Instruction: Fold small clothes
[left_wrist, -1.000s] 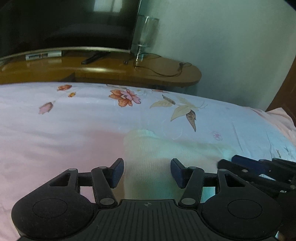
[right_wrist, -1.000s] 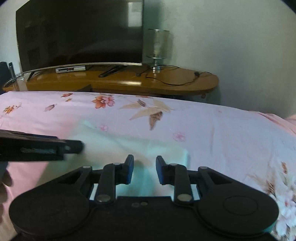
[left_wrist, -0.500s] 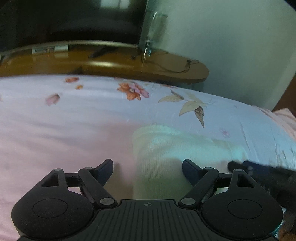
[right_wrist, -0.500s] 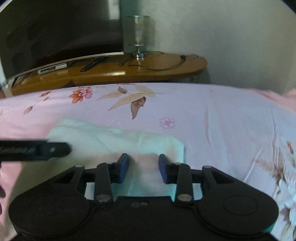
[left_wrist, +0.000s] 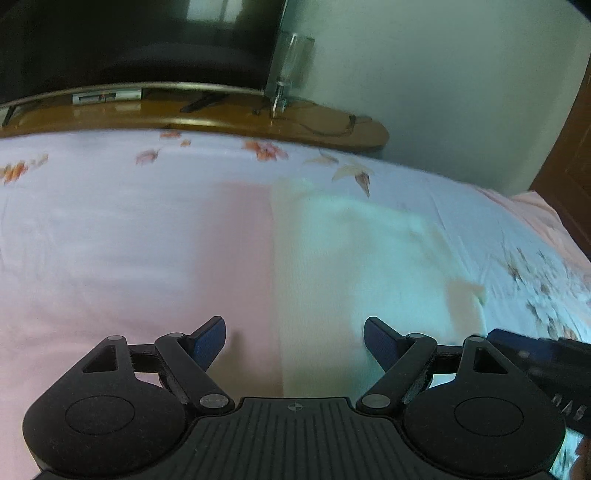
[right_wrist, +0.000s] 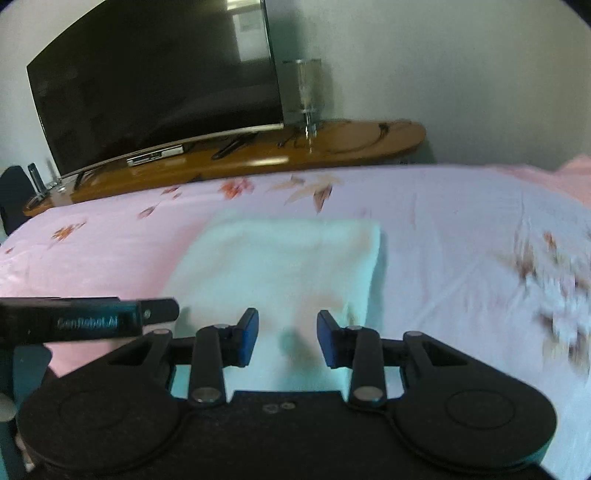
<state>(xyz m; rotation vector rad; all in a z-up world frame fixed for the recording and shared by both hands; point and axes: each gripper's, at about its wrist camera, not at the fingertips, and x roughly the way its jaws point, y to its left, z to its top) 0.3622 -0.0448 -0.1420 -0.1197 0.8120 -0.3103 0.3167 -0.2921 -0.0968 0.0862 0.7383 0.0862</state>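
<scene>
A pale mint-white knitted garment (left_wrist: 351, 266) lies folded flat in a rough rectangle (right_wrist: 280, 258) on the pink floral bed sheet (left_wrist: 129, 240). My left gripper (left_wrist: 294, 334) hovers over the garment's near left edge, jaws wide open with nothing between them. My right gripper (right_wrist: 287, 334) hangs above the garment's near end, its blue pads (right_wrist: 248, 334) apart and gripping nothing. Each gripper shows in the other's view: the right one (left_wrist: 535, 354) at the lower right, the left one (right_wrist: 92, 321) at the left.
Beyond the bed stands a curved wooden stand (right_wrist: 332, 147) with a large dark television (right_wrist: 155, 81), a clear glass lamp (right_wrist: 306, 92) and cables. A pink pillow (left_wrist: 535, 210) lies at the right edge. A brown door (left_wrist: 569, 155) is at far right.
Both grippers have drawn back from the garment, which now sits farther off and fully in view. The left jaws spread much wider; the right jaws widened a little.
</scene>
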